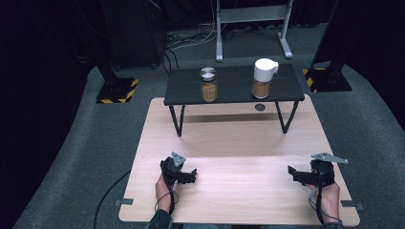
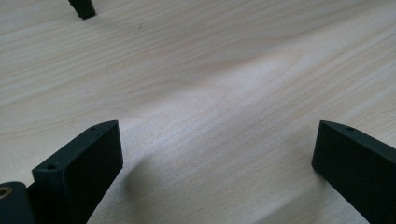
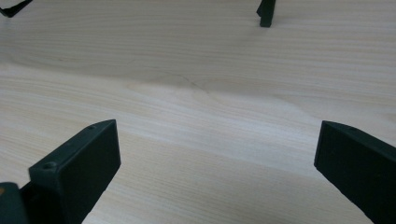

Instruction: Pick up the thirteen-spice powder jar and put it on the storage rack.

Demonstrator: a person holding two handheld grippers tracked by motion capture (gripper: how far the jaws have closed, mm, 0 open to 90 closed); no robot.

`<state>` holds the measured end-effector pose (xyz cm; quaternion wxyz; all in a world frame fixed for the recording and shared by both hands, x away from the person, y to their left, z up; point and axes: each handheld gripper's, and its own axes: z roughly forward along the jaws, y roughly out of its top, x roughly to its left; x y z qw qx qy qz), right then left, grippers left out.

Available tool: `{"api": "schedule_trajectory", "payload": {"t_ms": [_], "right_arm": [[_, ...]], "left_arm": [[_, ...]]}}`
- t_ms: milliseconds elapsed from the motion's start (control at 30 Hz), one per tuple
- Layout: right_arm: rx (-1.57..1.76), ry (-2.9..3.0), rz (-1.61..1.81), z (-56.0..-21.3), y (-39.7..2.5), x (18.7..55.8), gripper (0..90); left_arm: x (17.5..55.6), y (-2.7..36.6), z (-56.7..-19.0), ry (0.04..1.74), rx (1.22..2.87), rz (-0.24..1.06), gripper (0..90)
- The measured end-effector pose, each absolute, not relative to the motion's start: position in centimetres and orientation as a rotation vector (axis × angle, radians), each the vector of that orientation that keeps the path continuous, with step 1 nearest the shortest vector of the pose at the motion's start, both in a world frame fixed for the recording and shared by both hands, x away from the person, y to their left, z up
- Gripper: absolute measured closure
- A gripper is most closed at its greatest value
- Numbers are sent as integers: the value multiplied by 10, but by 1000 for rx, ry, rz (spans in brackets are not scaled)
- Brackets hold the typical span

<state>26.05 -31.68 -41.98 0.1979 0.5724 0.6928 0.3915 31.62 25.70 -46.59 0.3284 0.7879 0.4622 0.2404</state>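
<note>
Both forearms are brought in from the near edge, well apart. The left gripper (image 1: pixel 191 175) is held low in the left hand (image 1: pixel 165 188), jaws spread wide and angled inward (nothing between them). The right gripper (image 1: pixel 292 172) is held likewise by the right hand (image 1: pixel 325 191), jaws wide, pointed leftward.
</note>
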Motion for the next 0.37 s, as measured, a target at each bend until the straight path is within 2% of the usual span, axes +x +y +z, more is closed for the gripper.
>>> {"api": "schedule_trajectory", "payload": {"t_ms": [200, 367], "right_arm": [[1590, 1947, 1112, -424, -316, 259, 0], [1570, 1930, 1138, -450, -310, 254, 0]], "left_arm": [[316, 257, -466, 1210, 2060, 631, 14], [316, 257, -466, 1210, 2060, 633, 14]]}}
